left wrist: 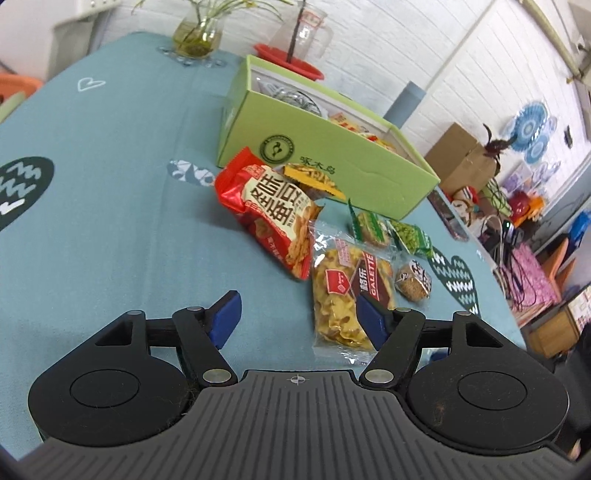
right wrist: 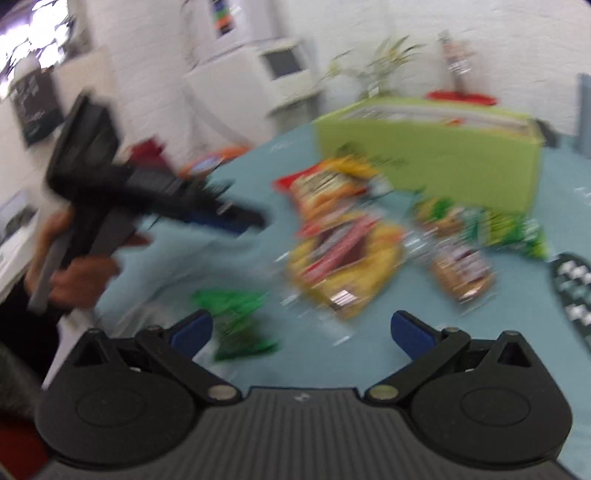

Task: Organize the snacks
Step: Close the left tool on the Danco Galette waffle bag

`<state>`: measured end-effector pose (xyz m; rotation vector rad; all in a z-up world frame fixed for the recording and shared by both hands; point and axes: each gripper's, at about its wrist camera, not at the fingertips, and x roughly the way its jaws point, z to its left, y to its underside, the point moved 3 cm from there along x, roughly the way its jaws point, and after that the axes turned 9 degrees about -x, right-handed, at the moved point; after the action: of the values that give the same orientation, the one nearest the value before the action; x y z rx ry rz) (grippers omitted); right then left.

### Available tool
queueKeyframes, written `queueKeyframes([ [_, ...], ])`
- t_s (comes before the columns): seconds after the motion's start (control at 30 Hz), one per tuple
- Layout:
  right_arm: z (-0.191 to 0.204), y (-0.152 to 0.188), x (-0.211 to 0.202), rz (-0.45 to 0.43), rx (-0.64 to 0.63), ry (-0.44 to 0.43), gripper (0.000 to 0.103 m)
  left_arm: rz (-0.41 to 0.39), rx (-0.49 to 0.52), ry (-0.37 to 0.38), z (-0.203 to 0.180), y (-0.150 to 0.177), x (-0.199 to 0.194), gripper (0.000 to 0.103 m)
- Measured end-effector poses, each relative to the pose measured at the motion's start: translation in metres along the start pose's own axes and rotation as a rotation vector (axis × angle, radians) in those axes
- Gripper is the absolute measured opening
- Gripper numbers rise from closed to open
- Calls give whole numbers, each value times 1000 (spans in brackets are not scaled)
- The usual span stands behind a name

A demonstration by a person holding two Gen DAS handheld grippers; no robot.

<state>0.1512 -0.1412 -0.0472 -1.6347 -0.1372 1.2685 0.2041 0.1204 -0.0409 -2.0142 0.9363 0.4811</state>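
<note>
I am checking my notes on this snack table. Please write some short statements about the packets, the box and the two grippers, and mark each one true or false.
1. The green box is open and already holds some snacks. True.
2. The left gripper holds the red snack bag. False: its jaws are open and empty, and the bag lies on the tablecloth.
3. The clear Galette packet lies outside the box. True.
4. The right gripper is shut on a packet. False: its jaws are open with nothing between them.
5. A plant in a glass vase stands inside the box. False: it stands on the table behind it.
</note>
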Motion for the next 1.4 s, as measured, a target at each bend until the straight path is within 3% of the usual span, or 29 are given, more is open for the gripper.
queueKeyframes([
  [0.23,14,3,23,106,-143,223,103,-67,-9,12,10,1,-25,63],
  [0.43,26,-34,59,8,-162,169,102,-74,-1,47,6,-5,-30,63],
  [0.57,24,-37,48,-24,-121,152,102,-59,78,59,-8,-10,-24,70],
  [0.7,-2,-36,50,-7,5,169,102,35,145,28,-18,-14,15,64],
  [0.8,-13,-36,58,4,56,133,102,139,124,25,-20,-14,45,48],
  [1.03,-42,-29,49,-3,85,158,102,218,156,134,-49,-10,58,53],
  [1.17,-60,-19,38,-30,174,132,102,197,172,66,-52,-12,68,53],
  [1.3,-66,-17,39,-61,203,132,102,220,124,70,-45,-19,80,57],
  [1.4,-66,-22,46,-66,177,136,102,208,162,63,-49,-15,82,52],
])
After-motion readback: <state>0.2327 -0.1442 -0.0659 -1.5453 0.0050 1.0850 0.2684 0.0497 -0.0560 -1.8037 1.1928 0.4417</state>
